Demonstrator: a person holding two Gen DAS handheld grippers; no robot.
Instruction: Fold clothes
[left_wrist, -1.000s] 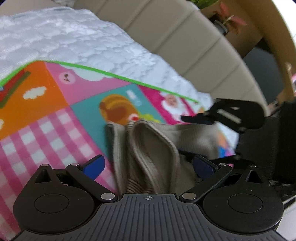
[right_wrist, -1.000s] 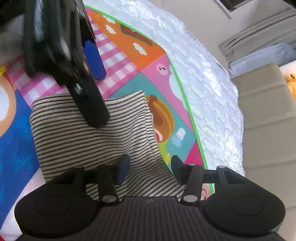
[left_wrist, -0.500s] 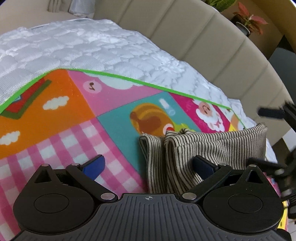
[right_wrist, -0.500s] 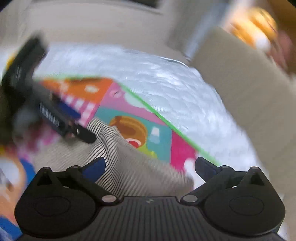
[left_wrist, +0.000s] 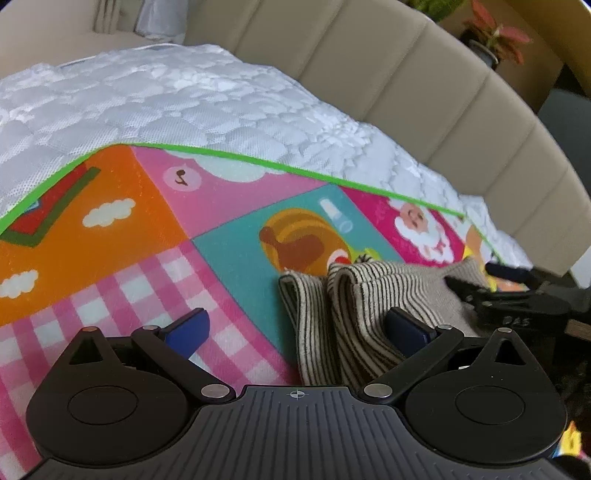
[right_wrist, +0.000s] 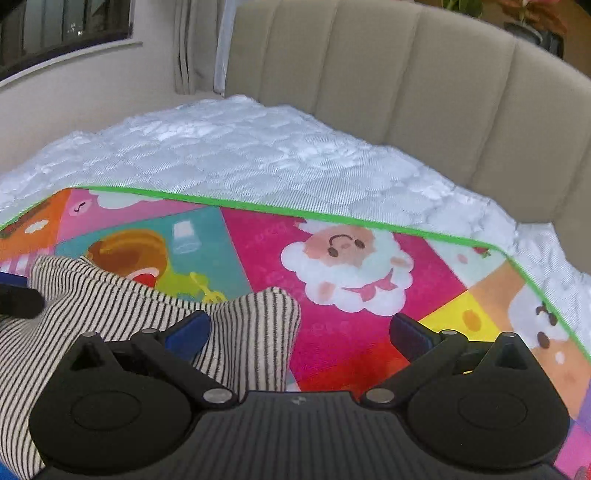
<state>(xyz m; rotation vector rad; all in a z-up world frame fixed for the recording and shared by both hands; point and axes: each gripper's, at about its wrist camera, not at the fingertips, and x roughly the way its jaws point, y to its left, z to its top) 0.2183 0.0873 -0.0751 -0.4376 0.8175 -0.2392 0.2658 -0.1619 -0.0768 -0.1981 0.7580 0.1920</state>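
Note:
A beige garment with thin black stripes (left_wrist: 354, 314) lies folded in layers on a colourful play mat (left_wrist: 147, 221). In the left wrist view my left gripper (left_wrist: 295, 328) is open, its right finger over the fabric's folded edge and its left finger over pink checks. The right gripper's dark tips (left_wrist: 517, 291) show at the garment's far right. In the right wrist view the striped garment (right_wrist: 110, 314) fills the lower left. My right gripper (right_wrist: 299, 332) is open, with the left finger above the fabric's corner and the right finger above the mat (right_wrist: 369, 332).
The mat rests on a white quilted mattress (left_wrist: 184, 92) with a padded beige headboard (right_wrist: 406, 74) behind. A red-leaved potted plant (left_wrist: 495, 33) stands behind the headboard. A window and curtain (right_wrist: 192, 44) are at the far left in the right wrist view.
The right gripper swung away from over the garment and opened wide, now facing the headboard. The left gripper pulled back slightly and stayed open. The garment settled flat in folded layers.

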